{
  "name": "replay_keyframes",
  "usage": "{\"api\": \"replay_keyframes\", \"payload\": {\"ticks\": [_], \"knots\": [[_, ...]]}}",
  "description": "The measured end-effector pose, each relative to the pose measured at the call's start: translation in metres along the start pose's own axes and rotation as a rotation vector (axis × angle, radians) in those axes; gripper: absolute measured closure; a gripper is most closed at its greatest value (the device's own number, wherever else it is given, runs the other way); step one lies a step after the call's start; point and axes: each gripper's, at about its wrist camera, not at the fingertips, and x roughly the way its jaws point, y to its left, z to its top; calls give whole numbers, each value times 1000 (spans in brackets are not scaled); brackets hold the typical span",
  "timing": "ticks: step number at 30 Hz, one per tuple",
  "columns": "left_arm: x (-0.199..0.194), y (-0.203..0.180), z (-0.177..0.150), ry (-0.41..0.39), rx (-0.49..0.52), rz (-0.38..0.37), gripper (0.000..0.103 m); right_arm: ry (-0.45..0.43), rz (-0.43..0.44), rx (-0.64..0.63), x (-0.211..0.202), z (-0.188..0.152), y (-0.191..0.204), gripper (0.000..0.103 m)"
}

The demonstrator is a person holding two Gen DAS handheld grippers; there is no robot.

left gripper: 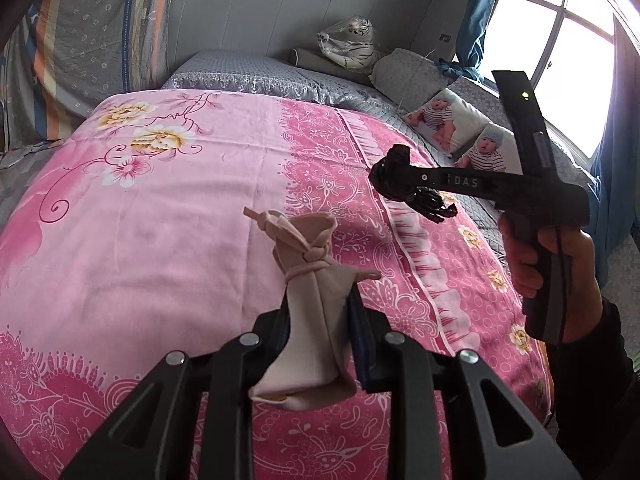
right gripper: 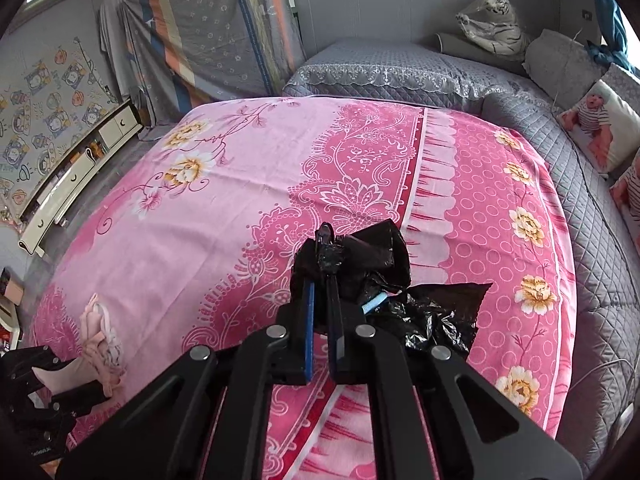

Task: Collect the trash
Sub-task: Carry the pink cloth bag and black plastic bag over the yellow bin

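Note:
My left gripper (left gripper: 318, 300) is shut on a knotted beige cloth bundle (left gripper: 308, 280) and holds it above the pink floral bedspread (left gripper: 160, 220). The bundle also shows at the lower left of the right wrist view (right gripper: 100, 332). My right gripper (right gripper: 320, 276) is shut on a crumpled black plastic bag (right gripper: 372, 256), which hangs off to its right above the bedspread (right gripper: 224, 216). A pale blue piece (right gripper: 374, 304) shows within the bag. In the left wrist view the right gripper (left gripper: 404, 188) is up at the right, held by a hand (left gripper: 548, 264), with the black bag (left gripper: 434, 202) in its tip.
A grey quilted bed (right gripper: 400, 68) lies behind the pink spread, with a plastic-wrapped tiger toy (right gripper: 492, 24), grey pillows and baby-print cushions (right gripper: 604, 124) along the right. A bright window (left gripper: 552, 40) is at the right. A low white cabinet (right gripper: 76, 176) stands at the left wall.

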Motion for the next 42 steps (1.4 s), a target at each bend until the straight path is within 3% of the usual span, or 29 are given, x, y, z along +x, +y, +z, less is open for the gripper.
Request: {"api": "replay_keyframes", "payload": {"ticks": [17, 42], "knots": [[-19, -37, -6, -15, 36, -41, 80, -36, 18, 2, -78, -47, -3, 99], [7, -175, -5, 31, 272, -227, 80, -108, -163, 222, -153, -125, -115, 99]]}}
